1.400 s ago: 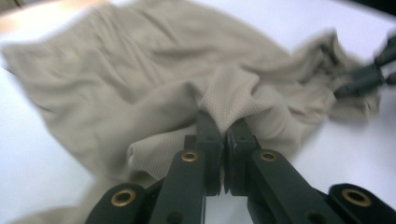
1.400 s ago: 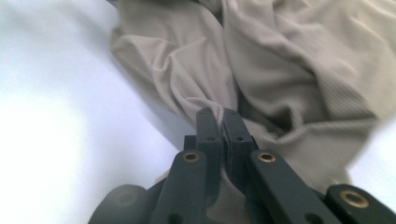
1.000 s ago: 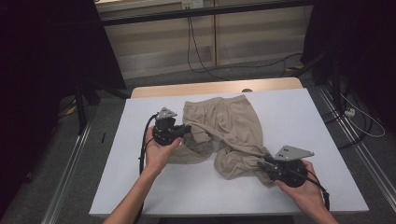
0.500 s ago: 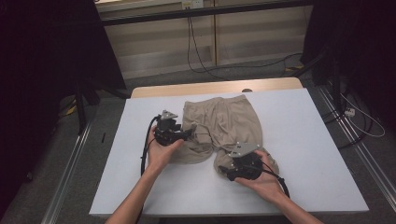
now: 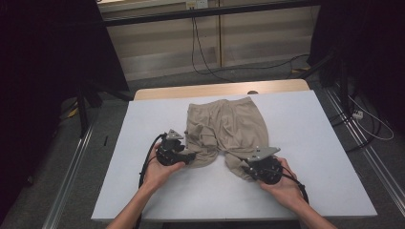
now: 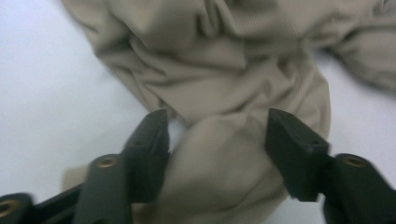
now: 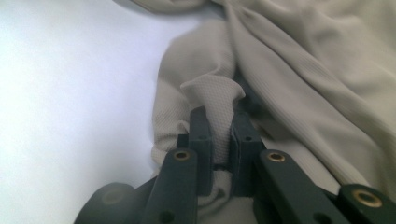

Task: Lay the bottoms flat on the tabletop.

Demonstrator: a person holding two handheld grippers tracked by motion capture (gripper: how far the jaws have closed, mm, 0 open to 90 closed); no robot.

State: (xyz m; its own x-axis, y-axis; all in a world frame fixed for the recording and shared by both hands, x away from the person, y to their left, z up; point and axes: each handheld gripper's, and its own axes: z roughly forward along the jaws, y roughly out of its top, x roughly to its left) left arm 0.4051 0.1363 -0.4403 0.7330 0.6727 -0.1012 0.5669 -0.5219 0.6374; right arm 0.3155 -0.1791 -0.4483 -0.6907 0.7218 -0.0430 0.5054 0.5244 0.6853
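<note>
Shorts [image 5: 224,131] lie crumpled mid-table [image 5: 310,143]. Our right gripper [image 7: 219,116] has just closed, pinching a fold at their near hem; our left gripper [image 6: 217,135] stands half open, closing, jaws astride their other leg's bunched cloth.

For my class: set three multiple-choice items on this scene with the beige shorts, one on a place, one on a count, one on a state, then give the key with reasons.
1. Where do the shorts lie on the table?
A. at the middle, toward the far edge
B. at the near right corner
C. hanging off the left edge

2. How many garments lie on the table?
A. one
B. two
C. three

3. How does the right tool stand?
A. wide open above bare table
B. shut on a fold of the shorts
C. shut on a cable

Key: 1 A, the waistband reaches the far edge; 2 A, the shorts lie alone; 3 B, a pinch of cloth stands between the closed jaws in the right gripper view.
</note>
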